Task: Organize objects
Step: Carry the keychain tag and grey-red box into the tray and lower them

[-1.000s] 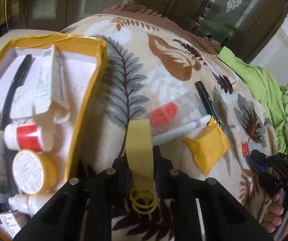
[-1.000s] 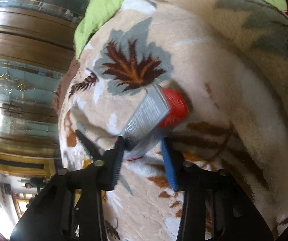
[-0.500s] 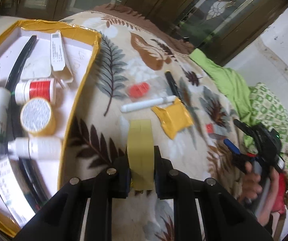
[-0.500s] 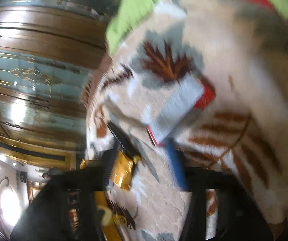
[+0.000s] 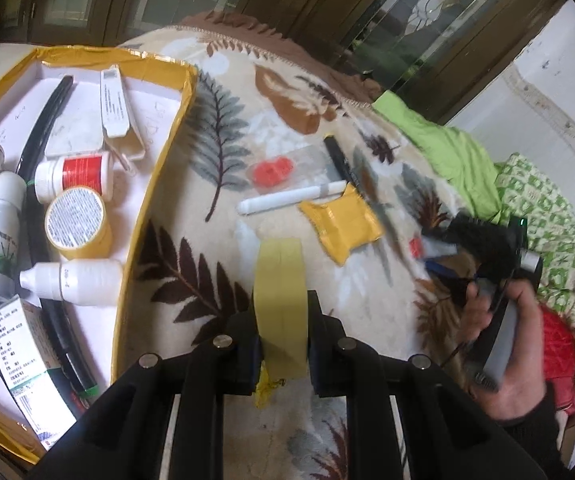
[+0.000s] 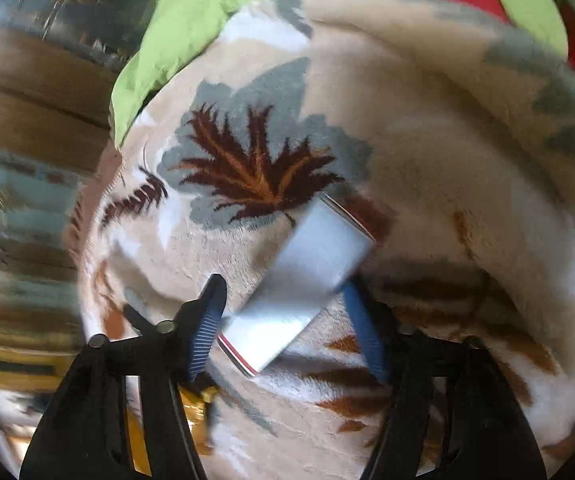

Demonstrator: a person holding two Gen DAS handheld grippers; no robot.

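Tape roll [image 5: 281,304] clenched in left claw [image 5: 282,344] | right claw [image 6: 283,312] closing, pads off blurred box [image 6: 307,280]

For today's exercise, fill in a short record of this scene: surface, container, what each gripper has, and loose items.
surface: leaf-patterned blanket
container: yellow-edged box holding bottles and a tape roll
left gripper: shut on a yellow tape roll
right gripper: jaws just closing, open around a grey carton
loose items: white marker, black pen, yellow packet

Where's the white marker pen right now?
In the left wrist view, the white marker lies on the leaf-patterned blanket, between the red-capped clear packet and the yellow pouch.
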